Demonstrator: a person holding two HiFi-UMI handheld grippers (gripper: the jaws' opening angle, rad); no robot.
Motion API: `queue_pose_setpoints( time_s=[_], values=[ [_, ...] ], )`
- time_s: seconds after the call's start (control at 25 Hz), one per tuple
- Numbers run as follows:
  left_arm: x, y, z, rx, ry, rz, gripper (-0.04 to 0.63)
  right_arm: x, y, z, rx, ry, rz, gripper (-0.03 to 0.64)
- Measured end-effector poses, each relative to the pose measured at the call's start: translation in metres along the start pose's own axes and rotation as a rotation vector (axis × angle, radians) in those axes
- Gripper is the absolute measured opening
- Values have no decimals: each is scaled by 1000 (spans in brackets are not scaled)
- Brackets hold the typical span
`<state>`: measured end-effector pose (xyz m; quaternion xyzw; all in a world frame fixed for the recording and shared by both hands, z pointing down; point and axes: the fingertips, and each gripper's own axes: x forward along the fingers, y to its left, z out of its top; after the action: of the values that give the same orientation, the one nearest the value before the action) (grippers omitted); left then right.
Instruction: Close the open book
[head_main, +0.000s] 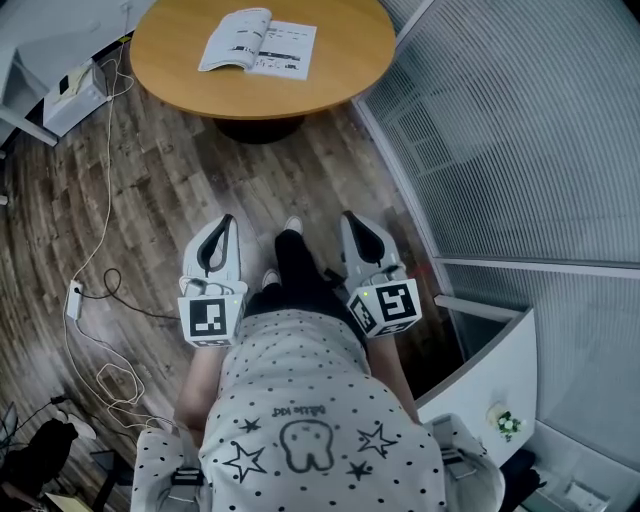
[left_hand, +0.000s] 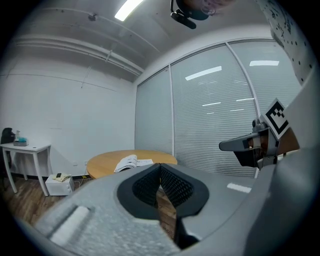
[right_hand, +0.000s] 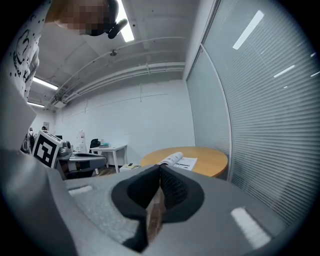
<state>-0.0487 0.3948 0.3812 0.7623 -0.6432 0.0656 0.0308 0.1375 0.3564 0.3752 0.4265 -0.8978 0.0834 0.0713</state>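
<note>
Dark wood-plank floor (head_main: 170, 190) across the gap between person and far end of room. At far end, round tan wooden table (head_main: 340, 80), well apart from both grippers. On tabletop, slightly left of middle, white paper book (head_main: 258, 45) lying open, left pages arched up, right page flat: not closed, not touched. Near, just in front of person's body, grey plastic left gripper (head_main: 225, 222) with jaws pressed together on nothing. Beside it, grey plastic right gripper (head_main: 352, 218), likewise closed and empty, both pointing roughly level toward table. Judged stage: very start, nothing done. Left to do: approach table, reach book, fold one half over the other until shut.
</note>
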Motion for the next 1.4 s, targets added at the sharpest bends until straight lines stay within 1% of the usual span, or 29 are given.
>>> queue_pose_setpoints(
  time_s=[0.16, 0.28, 0.4, 0.56, 0.72, 0.96, 1.2, 1.32, 1.4],
  values=[
    [19, 9, -7, -13, 19, 19, 11, 24, -12, -4, 13, 13, 20, 5],
    [66, 25, -12, -27, 43, 42, 11, 68, -39, -3, 24, 26, 35, 5],
    [112, 38, -1, -16, 12, 50, 11, 111, -67, 9, 24, 20, 52, 5],
    [127, 41, 19, -32, 3, 72, 11, 126, -78, 33, 1, 16, 79, 5],
    [144, 47, 40, -30, 1, 98, 11, 143, -96, 55, 3, 19, 87, 5],
    [172, 57, 60, -36, -10, 136, 11, 167, -117, 81, -10, 14, 105, 5],
    [210, 59, 56, -39, -22, 146, 11, 198, -146, 79, -9, 17, 109, 5],
    [220, 55, 63, -48, -18, 129, 11, 203, -154, 83, 4, 22, 98, 5],
    [233, 54, 57, -47, -15, 123, 11, 213, -163, 74, 19, 24, 96, 5]
  ],
)
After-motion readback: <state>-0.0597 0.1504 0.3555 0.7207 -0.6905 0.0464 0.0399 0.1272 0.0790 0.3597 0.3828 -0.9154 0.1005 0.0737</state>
